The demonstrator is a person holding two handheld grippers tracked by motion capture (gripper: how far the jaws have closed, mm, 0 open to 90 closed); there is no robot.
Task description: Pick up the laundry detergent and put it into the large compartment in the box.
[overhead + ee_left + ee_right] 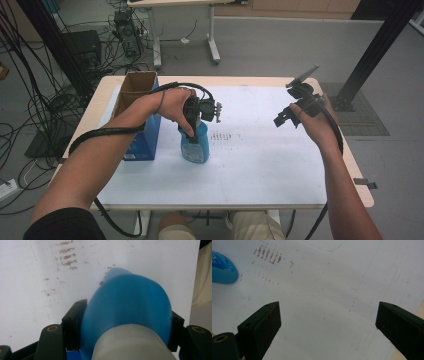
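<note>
While no label text is legible, an open cardboard box (136, 89) with a blue printed front stands at the white table mat's (260, 170) left edge. Just right of it, the left gripper (192, 131) is clamped on a blue bottle (196, 145) with a pale cap, upright on the mat. Well apart, the right gripper (285, 119) hovers wide open, empty.

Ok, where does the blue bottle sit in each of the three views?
High view: blue bottle stands left of centre on the table, held at the top by the left hand-held gripper.
Left gripper view: bottle at centre, between the jaws.
Right gripper view: bottle at upper left edge.
Shared landmark: brown marks.
</note>
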